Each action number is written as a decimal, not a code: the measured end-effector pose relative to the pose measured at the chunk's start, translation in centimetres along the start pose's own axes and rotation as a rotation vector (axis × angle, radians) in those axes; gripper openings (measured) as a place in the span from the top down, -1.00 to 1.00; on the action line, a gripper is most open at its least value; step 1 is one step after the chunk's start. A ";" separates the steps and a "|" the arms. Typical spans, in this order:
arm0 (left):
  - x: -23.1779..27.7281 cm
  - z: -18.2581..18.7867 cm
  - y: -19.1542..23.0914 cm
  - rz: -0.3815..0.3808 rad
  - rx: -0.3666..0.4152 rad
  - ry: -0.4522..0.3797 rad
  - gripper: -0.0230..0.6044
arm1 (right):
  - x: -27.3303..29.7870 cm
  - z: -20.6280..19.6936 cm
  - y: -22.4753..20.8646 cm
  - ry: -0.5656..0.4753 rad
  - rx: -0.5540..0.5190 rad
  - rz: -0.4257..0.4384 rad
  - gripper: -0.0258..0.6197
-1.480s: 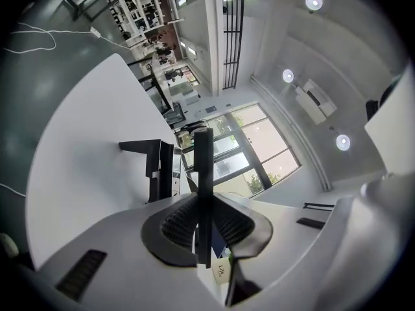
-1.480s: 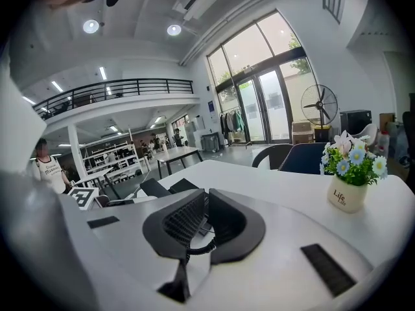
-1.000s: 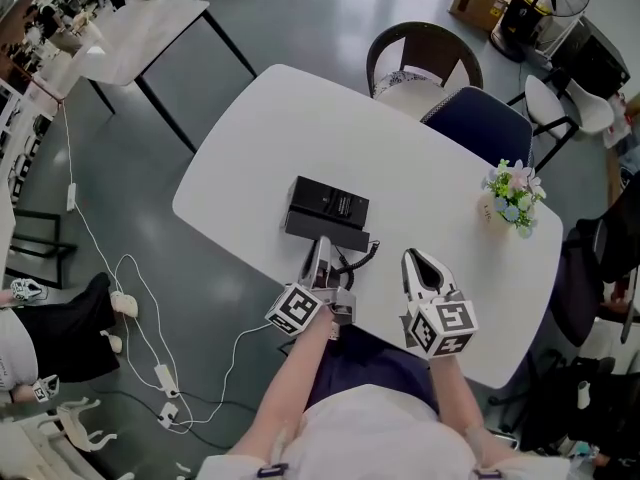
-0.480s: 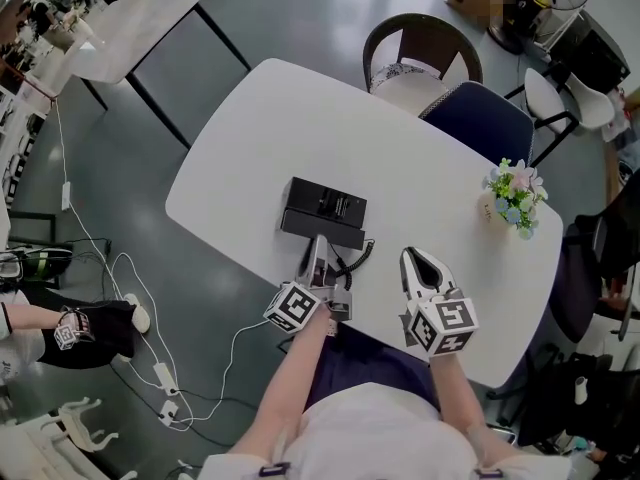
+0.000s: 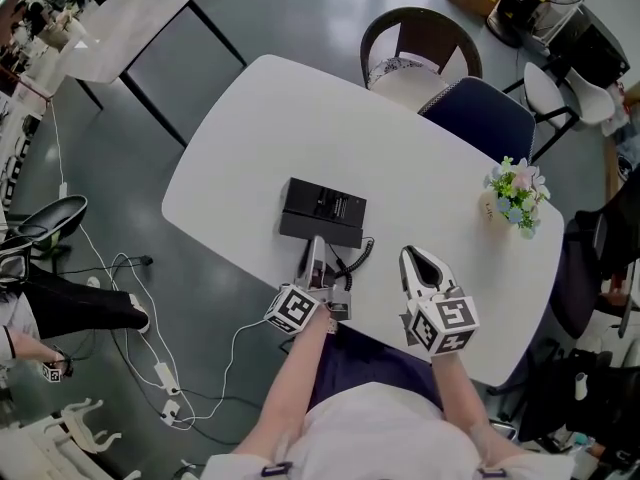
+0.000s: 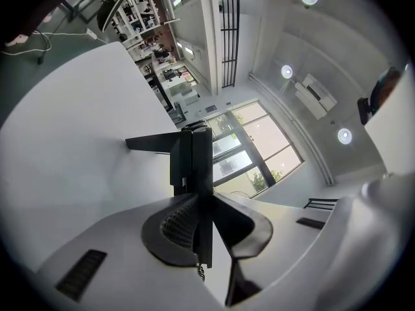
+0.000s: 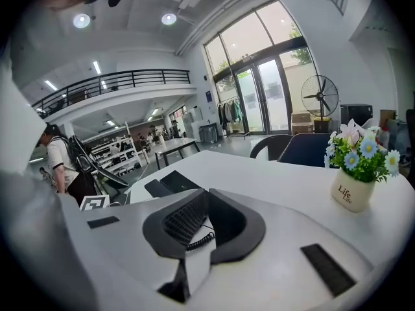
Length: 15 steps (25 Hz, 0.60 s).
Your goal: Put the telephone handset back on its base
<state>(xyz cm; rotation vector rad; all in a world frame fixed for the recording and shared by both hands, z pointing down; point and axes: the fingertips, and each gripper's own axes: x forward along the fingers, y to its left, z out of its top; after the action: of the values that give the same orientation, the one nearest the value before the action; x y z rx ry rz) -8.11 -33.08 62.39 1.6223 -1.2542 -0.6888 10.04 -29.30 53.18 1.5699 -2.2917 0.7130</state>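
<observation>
The black telephone base (image 5: 325,201) sits on the white table (image 5: 300,118) near its front edge, and also shows as the flat dark base (image 7: 174,181) in the right gripper view. The black handset (image 5: 340,236) lies along the base's near side, its coiled cord (image 5: 356,254) trailing toward me. My left gripper (image 5: 317,254) is rolled on its side and shut on the handset (image 6: 194,157), which shows edge-on between the left gripper's (image 6: 198,198) pads. Whether the handset rests on the base I cannot tell. To the right, my right gripper (image 5: 411,259) hovers shut and holds nothing; the right gripper's (image 7: 205,195) pads meet.
A small flower pot (image 5: 514,204) stands at the table's right end, seen as the pot (image 7: 354,188) in the right gripper view. Two chairs (image 5: 422,52) stand at the far side. A second table (image 5: 120,28) is at far left, and cables (image 5: 150,318) lie on the floor.
The left gripper with the handset has sunk slightly beside the base. The right gripper has stayed put. A person on the floor at left has shifted.
</observation>
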 end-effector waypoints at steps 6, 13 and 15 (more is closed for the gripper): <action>0.2 -0.3 0.4 0.026 0.030 0.022 0.69 | 0.1 0.0 0.1 0.008 -0.002 0.002 0.79; 0.6 -0.2 1.2 0.092 0.045 0.082 0.69 | 0.0 0.2 0.3 0.005 -0.001 0.002 0.79; 0.5 -0.3 1.8 0.110 0.056 0.091 0.69 | 0.1 0.2 0.3 0.003 0.001 0.000 0.79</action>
<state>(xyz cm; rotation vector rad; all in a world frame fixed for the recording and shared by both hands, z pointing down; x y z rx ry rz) -8.42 -33.46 64.19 1.5990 -1.2957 -0.5099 9.75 -29.37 52.96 1.5680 -2.2898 0.7157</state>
